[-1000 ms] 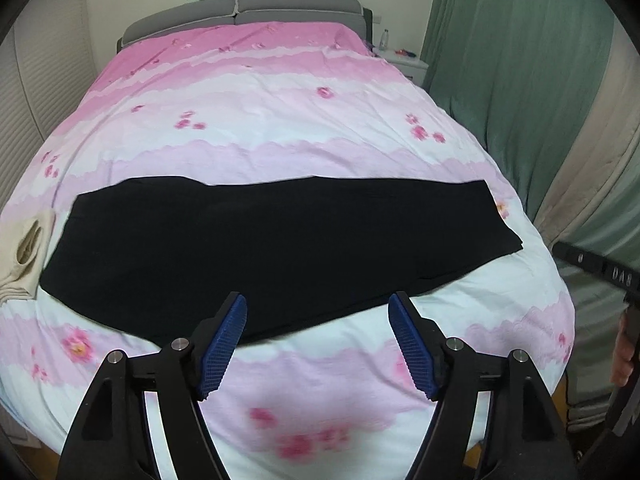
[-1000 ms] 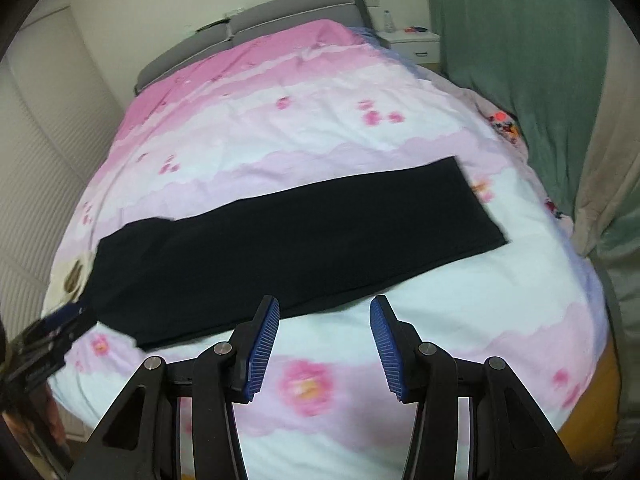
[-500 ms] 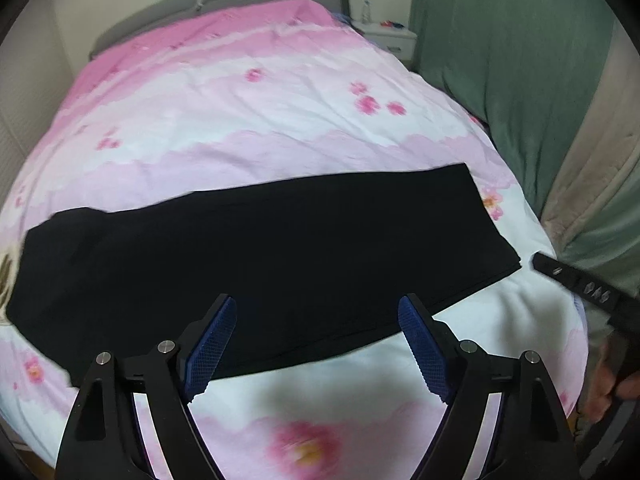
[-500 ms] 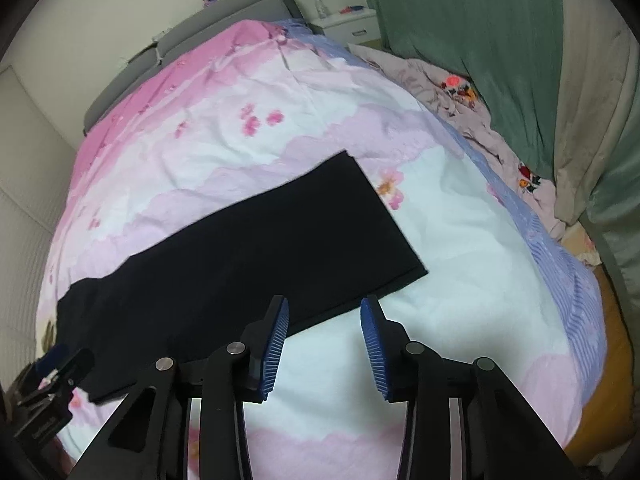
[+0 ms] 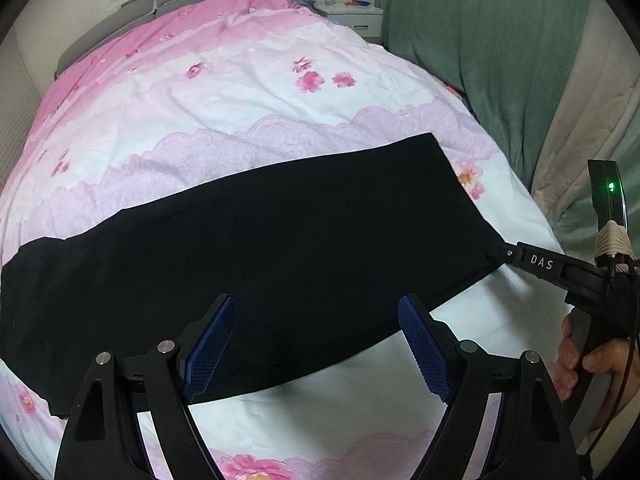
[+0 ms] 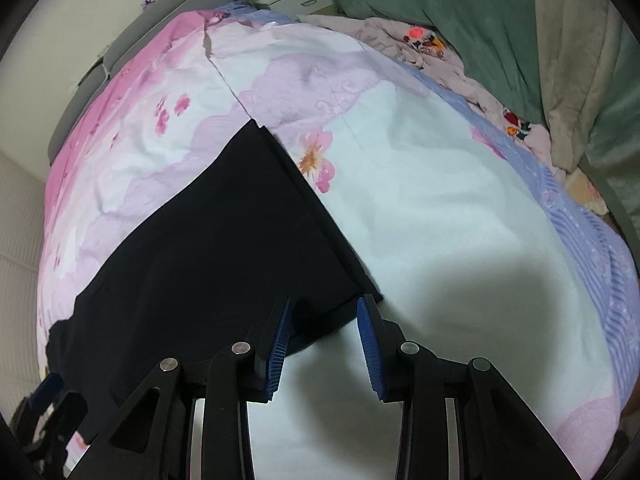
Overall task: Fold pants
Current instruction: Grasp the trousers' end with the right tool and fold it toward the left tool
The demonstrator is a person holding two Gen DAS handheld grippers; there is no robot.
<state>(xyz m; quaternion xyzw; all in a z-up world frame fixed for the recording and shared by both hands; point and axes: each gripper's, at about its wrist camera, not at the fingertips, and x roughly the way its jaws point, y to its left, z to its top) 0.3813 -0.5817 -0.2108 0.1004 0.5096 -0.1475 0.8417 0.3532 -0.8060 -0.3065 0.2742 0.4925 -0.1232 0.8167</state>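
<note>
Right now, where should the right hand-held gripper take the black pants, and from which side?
Take the near corner of the leg end of the black pants, coming low from the foot side of the bed. The cloth lies flat there with its edges free, and the right hand-held gripper is open, already straddling that corner. The left hand-held gripper is open over the near edge.

The pants point(image 5: 280, 248) are a matt black cloth, smooth and flat, with a stitched hem at the leg end. The bed point(image 5: 248, 92) wears a soft printed cotton cover, lightly creased, in pink and white. Both the left gripper point(image 5: 316, 348) and the right gripper point(image 6: 324, 344) are matt black plastic with shiny metal pins; their fingers point(image 5: 424, 354) carry ribbed blue rubbery pads. The curtain point(image 5: 480, 52) is a heavy green cloth, dull and slightly napped.
</note>
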